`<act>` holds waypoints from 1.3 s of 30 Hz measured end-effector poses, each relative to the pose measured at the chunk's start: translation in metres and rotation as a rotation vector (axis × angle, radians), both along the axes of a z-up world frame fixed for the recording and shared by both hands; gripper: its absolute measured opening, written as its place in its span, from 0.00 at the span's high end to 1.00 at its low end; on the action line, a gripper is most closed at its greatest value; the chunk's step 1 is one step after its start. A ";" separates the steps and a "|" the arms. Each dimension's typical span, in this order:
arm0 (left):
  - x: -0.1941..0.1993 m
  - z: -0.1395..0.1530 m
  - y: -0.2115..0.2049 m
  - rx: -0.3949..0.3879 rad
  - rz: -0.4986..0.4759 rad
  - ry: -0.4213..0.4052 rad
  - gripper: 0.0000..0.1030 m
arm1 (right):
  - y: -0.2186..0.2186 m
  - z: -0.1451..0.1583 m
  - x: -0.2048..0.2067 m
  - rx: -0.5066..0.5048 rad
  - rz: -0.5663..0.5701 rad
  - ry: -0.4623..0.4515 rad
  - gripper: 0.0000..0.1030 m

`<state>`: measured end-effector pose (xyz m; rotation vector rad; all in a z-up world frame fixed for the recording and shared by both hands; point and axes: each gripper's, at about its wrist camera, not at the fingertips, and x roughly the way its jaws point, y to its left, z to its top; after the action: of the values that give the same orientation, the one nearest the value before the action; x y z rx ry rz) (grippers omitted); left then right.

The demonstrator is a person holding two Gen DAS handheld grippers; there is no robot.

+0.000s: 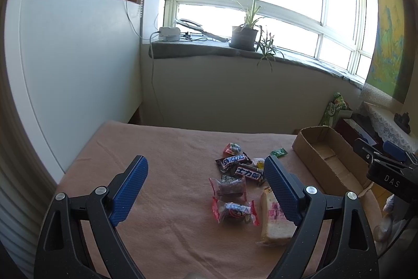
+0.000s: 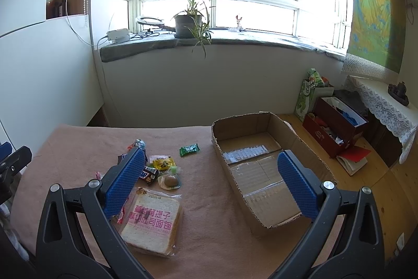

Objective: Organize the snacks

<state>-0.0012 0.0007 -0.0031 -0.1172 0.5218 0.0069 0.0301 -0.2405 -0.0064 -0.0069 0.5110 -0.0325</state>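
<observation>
The snacks lie in a loose heap on my pink tablecloth (image 2: 78,143), the bagged bread slice (image 2: 152,222) nearest me and a green candy (image 2: 189,149) apart toward the cardboard box (image 2: 308,156) at the right. My left gripper (image 1: 206,187) and right gripper (image 2: 209,184) both hang spread wide, holding nothing. Only the right view shows the box floor bare; the left view alone shows the Snickers bar (image 1: 233,161) in full.

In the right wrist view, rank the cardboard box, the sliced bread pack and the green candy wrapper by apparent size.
1. cardboard box, clearly largest.
2. sliced bread pack, though it lies nearer the camera.
3. green candy wrapper, smallest.
</observation>
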 end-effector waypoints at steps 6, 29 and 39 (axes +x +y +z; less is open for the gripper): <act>0.000 0.001 0.000 -0.002 -0.002 0.001 0.12 | 0.000 0.000 0.000 0.001 0.000 0.001 0.00; -0.001 0.002 -0.002 -0.005 -0.006 0.003 0.12 | 0.003 -0.001 -0.002 -0.001 0.003 0.007 0.00; -0.002 0.001 -0.003 -0.007 -0.008 0.007 0.12 | 0.003 -0.002 -0.002 0.001 0.003 0.009 0.00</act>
<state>-0.0033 -0.0023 -0.0018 -0.1219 0.5292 -0.0022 0.0280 -0.2375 -0.0086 -0.0067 0.5199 -0.0289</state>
